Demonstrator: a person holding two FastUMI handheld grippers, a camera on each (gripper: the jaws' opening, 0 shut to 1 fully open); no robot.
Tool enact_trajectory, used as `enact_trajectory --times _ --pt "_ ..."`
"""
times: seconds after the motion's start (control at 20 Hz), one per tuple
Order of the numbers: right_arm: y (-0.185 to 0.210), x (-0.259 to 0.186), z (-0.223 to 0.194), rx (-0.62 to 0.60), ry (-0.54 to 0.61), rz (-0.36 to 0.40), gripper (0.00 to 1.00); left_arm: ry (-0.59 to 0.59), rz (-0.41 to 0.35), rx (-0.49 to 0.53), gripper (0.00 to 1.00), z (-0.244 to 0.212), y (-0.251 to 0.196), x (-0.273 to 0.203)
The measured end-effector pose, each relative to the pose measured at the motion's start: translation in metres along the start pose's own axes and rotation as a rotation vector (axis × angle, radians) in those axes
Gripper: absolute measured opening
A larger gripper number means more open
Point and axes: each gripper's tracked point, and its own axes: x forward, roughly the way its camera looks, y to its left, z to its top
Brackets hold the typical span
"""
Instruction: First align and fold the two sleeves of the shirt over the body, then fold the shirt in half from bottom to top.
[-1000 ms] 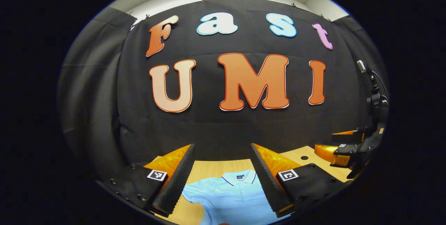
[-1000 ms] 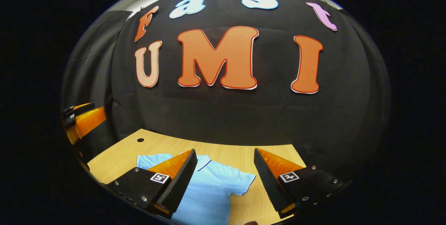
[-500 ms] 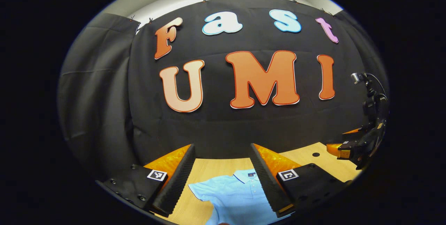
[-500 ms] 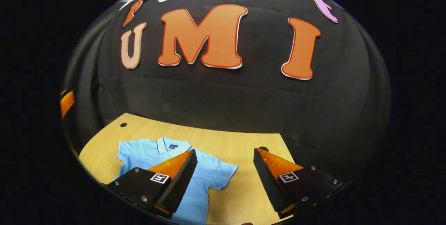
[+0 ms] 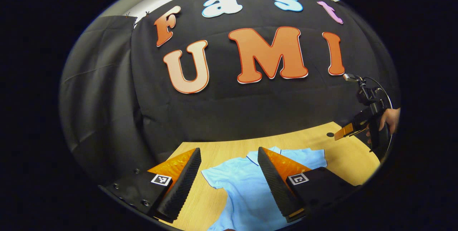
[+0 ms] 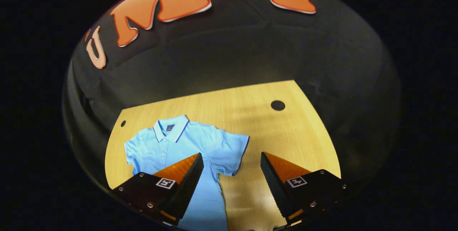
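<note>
The shirt [image 6: 179, 145] lies flat and face up on the table [image 6: 272, 131], collar [image 6: 171, 128] toward the booth wall, both short sleeves spread out to the sides and neither folded over the body. In the right gripper view your right claw [image 6: 232, 159] hangs above it with its fingers spread wide apart and nothing between them. The shirt's body runs down under the left finger [image 6: 186, 184], and the nearer sleeve [image 6: 232, 148] sits just ahead of the gap, its hem reaching toward the middle of the opening. The right finger [image 6: 277, 184] is over bare wood, clear of the cloth. Ahead of that finger there is a round hole [image 6: 278, 105] in the table, and a smaller hole [image 6: 123, 123] shows off to the left, past the far sleeve.

In the left gripper view your left claw [image 5: 229, 157] is also wide apart and holds nothing. The shirt [image 5: 247, 191] lies below and ahead of the gap, with one sleeve [image 5: 214, 175] between the fingers and the collar half hidden behind the right finger [image 5: 277, 184]. Far off to the right of this claw you see the right claw [image 5: 345, 132], held in a hand [image 5: 390, 118] above the table's edge; from here you cannot tell how its fingers stand.
</note>
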Motion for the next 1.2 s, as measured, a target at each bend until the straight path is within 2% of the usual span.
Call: enact_trajectory --times 0.35,0.85,0.95,1.05,1.15,1.2 --pt "-0.002 0.069 -0.021 0.084 0.186 -0.009 0.94 0.104 0.041 -0.010 1.00 -0.031 0.003 -0.009" --pt "-0.019 0.133 -0.061 0.056 0.388 -0.139 0.77 0.138 0.111 0.062 1.00 -0.040 0.013 -0.025" --pt "-0.023 0.139 -0.069 0.047 0.421 -0.168 0.71 0.148 0.110 0.059 0.99 -0.041 0.012 -0.026" --pt "-0.020 0.144 -0.070 0.043 0.430 -0.180 0.60 0.151 0.115 0.058 1.00 -0.043 0.012 -0.027" --pt "-0.017 0.144 -0.068 0.044 0.431 -0.191 0.39 0.157 0.123 0.054 0.99 -0.044 0.012 -0.029" --pt "-0.017 0.144 -0.067 0.049 0.428 -0.188 0.32 0.159 0.127 0.050 1.00 -0.045 0.012 -0.030"
